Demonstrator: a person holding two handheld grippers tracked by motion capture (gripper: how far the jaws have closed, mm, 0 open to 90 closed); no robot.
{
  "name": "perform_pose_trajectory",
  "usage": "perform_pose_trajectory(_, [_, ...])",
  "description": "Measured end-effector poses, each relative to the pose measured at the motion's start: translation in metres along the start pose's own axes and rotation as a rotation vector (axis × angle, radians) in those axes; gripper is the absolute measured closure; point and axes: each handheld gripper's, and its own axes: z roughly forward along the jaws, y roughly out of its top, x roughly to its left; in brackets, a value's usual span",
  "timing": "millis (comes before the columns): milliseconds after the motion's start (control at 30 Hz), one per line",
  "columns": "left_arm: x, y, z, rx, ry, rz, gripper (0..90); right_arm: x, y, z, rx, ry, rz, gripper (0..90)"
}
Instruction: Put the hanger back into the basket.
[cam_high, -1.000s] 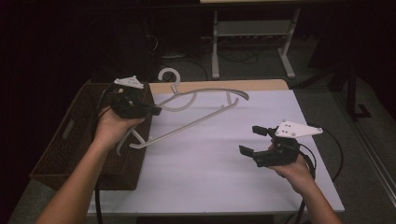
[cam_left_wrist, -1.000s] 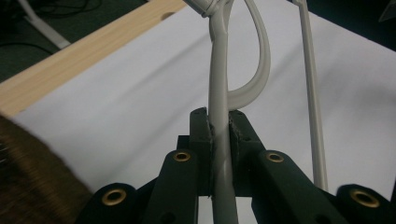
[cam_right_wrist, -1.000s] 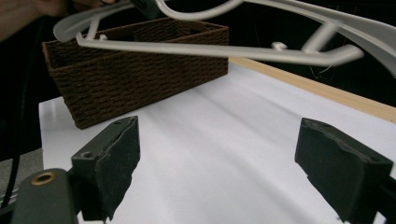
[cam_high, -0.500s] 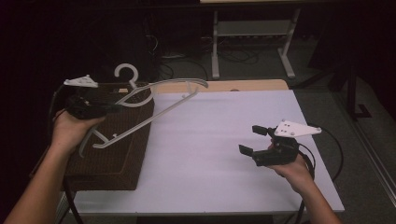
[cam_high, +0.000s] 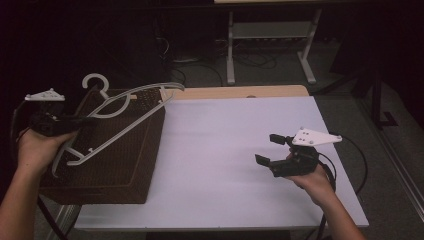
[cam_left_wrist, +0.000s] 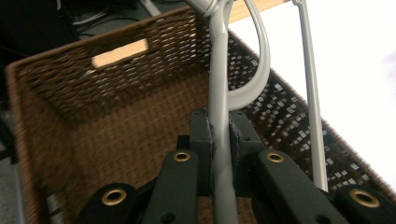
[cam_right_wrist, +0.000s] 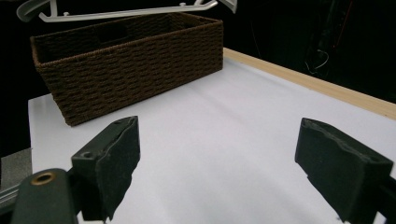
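Right gripper (cam_high: 274, 152) rests low over the white tabletop (cam_high: 225, 150) nearest the person, jaws spread wide with nothing between them, probably parked to keep clear of the other arm's work. Left gripper (cam_left_wrist: 219, 135) is clamped on one arm of the grey plastic hanger (cam_high: 120, 117), the pads (cam_left_wrist: 201, 135) pinching the bar so it stays rigid. Hanger hangs in the air above the open brown wicker basket (cam_high: 135, 165) at the table's left edge, hook (cam_high: 96, 82) pointing to the far side. Judged step: lowering it into the basket.

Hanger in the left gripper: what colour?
Light grey plastic hanger; clearest in the left gripper view, clamped above the brown wicker basket.
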Motion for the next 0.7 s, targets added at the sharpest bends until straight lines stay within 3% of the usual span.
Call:
perform_pose_trajectory(467, [0.047,-0.033,-0.014,0.013,0.1,-0.067,83.0,0.001,-0.001,0.003,0.018,-0.012,0.006,13.6])
perform_pose_trajectory(700, [0.053,-0.04,-0.008,0.042,0.11,-0.071,83.0,0.0,-0.001,0.003,0.02,-0.012,0.006,13.7])
